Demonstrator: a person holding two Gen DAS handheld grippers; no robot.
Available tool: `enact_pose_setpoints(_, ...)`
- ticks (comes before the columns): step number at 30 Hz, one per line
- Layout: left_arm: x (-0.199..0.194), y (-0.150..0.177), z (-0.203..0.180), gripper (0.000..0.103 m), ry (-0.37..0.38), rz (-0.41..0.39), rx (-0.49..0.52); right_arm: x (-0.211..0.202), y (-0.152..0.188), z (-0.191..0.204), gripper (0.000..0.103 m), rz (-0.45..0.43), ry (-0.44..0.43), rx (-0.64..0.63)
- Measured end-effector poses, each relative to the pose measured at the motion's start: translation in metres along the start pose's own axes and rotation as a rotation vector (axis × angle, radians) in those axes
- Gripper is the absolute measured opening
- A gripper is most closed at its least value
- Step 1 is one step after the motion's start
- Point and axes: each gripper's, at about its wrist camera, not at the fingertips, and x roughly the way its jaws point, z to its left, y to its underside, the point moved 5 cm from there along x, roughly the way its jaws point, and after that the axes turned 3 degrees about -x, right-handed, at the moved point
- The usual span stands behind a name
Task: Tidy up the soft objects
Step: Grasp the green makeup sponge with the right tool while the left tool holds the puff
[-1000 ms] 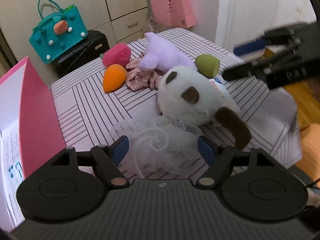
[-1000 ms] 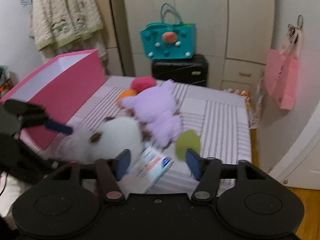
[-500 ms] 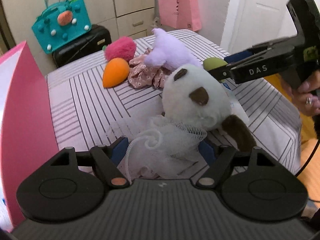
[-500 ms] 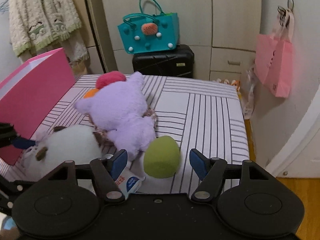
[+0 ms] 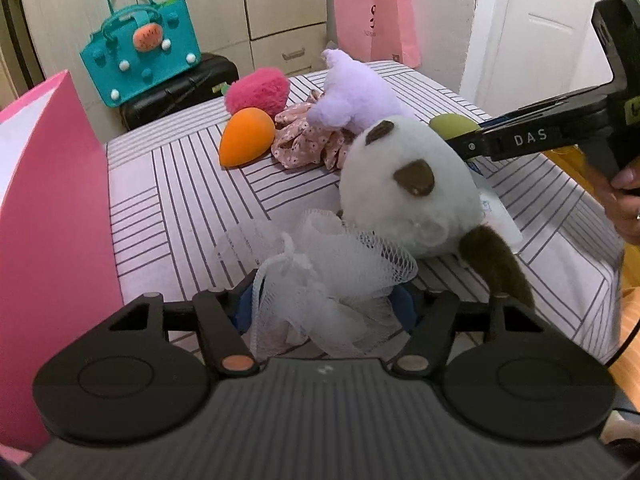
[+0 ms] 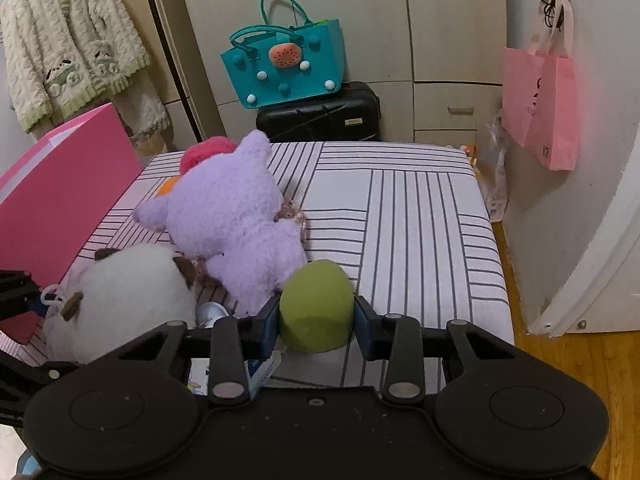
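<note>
My left gripper is shut on a white mesh bath puff at the table's near edge. My right gripper is shut on a green egg-shaped sponge, which also shows in the left wrist view. A white plush with brown patches lies beside the puff; it also shows in the right wrist view. Behind it lie a purple plush, a floral scrunchie, an orange sponge and a pink fluffy ball. A pink box stands at the left.
The striped table holds a small packet under my right gripper. A teal bag sits on a black suitcase behind the table. A pink paper bag hangs on the right wall, near a white door.
My left gripper has closed on the mesh puff. My right gripper has moved forward and closed on the green sponge.
</note>
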Motion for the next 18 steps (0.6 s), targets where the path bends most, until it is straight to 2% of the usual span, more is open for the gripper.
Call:
enact_pose_setpoints(5,0.0,0.0,0.0,0.064,-0.013,-0.016,-0.015,-0.003,0.001,-0.002,0.043,-0.005,0.009,0.007)
enact_pose_setpoints(12,-0.004,0.001,-0.001,0.047,-0.016,-0.028,-0.012,-0.016,0.009,-0.005,0.043,-0.011,0.039,0.009)
enact_pose_setpoints(18,-0.007,0.003,0.002,0.041,-0.029,-0.028,-0.029,-0.025,0.019,-0.006,0.043,-0.002,0.048,0.025)
